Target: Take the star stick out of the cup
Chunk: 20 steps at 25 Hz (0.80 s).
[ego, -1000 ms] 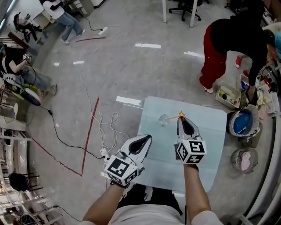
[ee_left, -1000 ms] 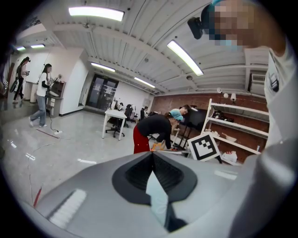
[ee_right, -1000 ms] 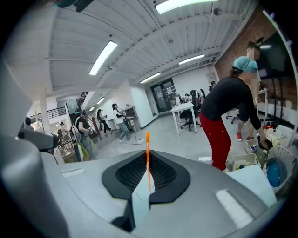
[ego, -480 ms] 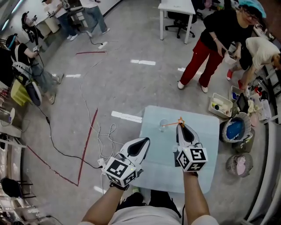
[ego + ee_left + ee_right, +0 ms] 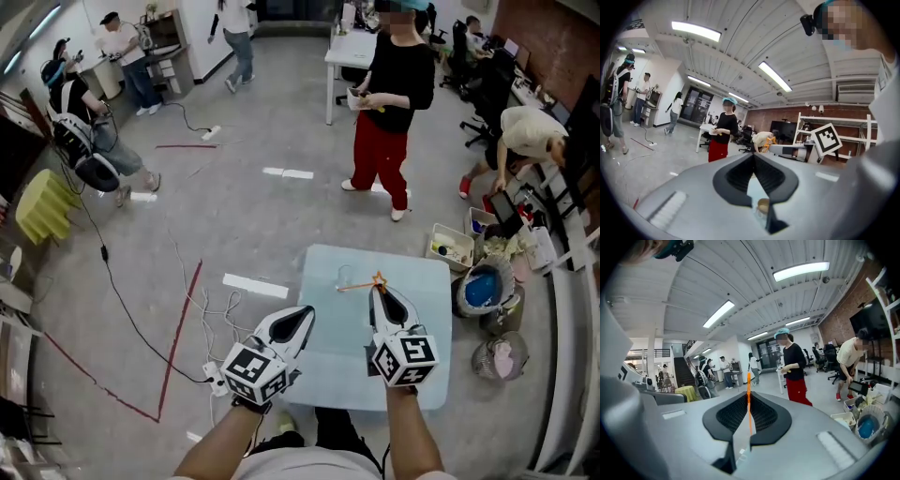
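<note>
The right gripper (image 5: 379, 289) is pinched shut on the orange star stick (image 5: 358, 284), which in its own view runs straight up between the two closed jaws. The star end sits right at the jaw tips, and the thin shaft slants away to the left, low over the pale blue table (image 5: 417, 361), ending just beside the clear cup (image 5: 346, 275); whether the tip is inside it, I cannot tell. The left gripper (image 5: 305, 313) hangs off the table's near left edge, jaws pressed together on nothing.
</note>
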Each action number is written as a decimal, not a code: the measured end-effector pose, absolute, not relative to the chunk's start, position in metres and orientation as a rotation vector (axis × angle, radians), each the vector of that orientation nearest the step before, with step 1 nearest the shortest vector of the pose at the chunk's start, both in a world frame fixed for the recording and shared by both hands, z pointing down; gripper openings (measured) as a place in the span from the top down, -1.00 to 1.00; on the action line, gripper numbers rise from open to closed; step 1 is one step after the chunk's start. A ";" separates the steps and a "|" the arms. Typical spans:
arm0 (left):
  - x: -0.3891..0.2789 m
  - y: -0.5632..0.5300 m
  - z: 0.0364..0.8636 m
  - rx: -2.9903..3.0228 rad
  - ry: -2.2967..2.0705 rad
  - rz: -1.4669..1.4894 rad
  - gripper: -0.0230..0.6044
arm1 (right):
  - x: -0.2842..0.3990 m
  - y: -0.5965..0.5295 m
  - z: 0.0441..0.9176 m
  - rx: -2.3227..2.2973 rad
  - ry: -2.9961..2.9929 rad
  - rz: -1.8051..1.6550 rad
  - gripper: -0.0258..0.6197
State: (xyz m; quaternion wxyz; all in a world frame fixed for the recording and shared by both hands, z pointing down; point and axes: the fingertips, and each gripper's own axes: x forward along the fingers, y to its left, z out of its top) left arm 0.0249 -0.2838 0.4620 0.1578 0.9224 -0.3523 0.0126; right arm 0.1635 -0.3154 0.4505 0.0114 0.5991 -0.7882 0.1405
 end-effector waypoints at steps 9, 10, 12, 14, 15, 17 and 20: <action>-0.001 -0.239 0.432 2.697 -0.974 -0.015 0.91 | 0.132 -0.256 0.402 1.905 -2.479 0.317 0.83; -0.003 -0.235 0.428 2.701 -0.974 -0.020 0.91 | 0.130 -0.250 0.397 1.905 -2.482 0.306 0.83; -0.009 -0.228 0.420 2.708 -0.975 -0.029 0.91 | 0.124 -0.239 0.385 1.908 -2.490 0.284 0.83; -0.016 -0.220 0.413 2.712 -0.980 -0.034 0.91 | 0.118 -0.227 0.374 1.910 -2.500 0.264 0.83; -0.020 -0.216 0.409 2.713 -0.984 -0.037 0.91 | 0.114 -0.221 0.368 1.912 -2.504 0.254 0.83; -0.027 -0.208 0.401 2.716 -0.994 -0.049 0.91 | 0.109 -0.209 0.358 1.915 -2.513 0.237 0.83; -0.035 -0.199 0.389 2.730 -1.004 -0.071 0.91 | 0.101 -0.194 0.344 1.917 -2.526 0.213 0.83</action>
